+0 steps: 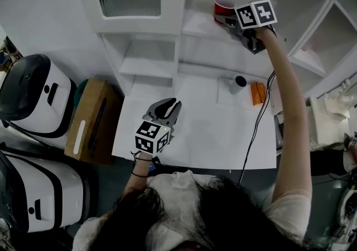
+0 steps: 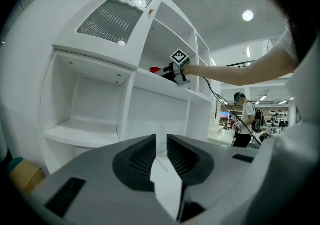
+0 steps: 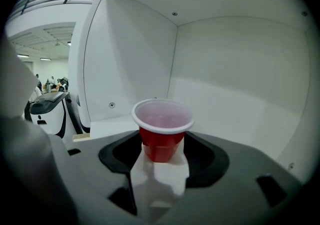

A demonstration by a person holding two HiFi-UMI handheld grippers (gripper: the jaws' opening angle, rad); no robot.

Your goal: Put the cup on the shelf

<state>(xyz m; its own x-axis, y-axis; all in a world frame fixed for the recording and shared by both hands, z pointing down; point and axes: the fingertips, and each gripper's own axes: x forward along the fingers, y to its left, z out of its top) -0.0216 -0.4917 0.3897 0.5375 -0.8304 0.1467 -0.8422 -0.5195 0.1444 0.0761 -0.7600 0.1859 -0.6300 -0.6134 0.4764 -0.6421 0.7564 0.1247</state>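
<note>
A red plastic cup (image 3: 162, 134) with a white rim stands upright between the jaws of my right gripper (image 3: 161, 145), which is shut on its lower sides. It is inside an upper compartment of the white shelf (image 3: 240, 84), just above the compartment floor. From the head view the cup (image 1: 224, 9) shows at the shelf's upper level, with the right gripper (image 1: 230, 20) reaching up to it. My left gripper (image 1: 167, 106) hovers low over the white table, shut, with only a thin slit between its pads and nothing in it (image 2: 161, 141). It looks up at the cup (image 2: 156, 69).
On the white table (image 1: 195, 138) lie a grey cylinder with a dark top (image 1: 236, 83) and an orange object (image 1: 257, 93). A cardboard box (image 1: 92, 119) and two white machines (image 1: 33, 93) stand at the left. A cable (image 1: 257, 116) hangs from the right arm. A person (image 2: 247, 114) stands far off.
</note>
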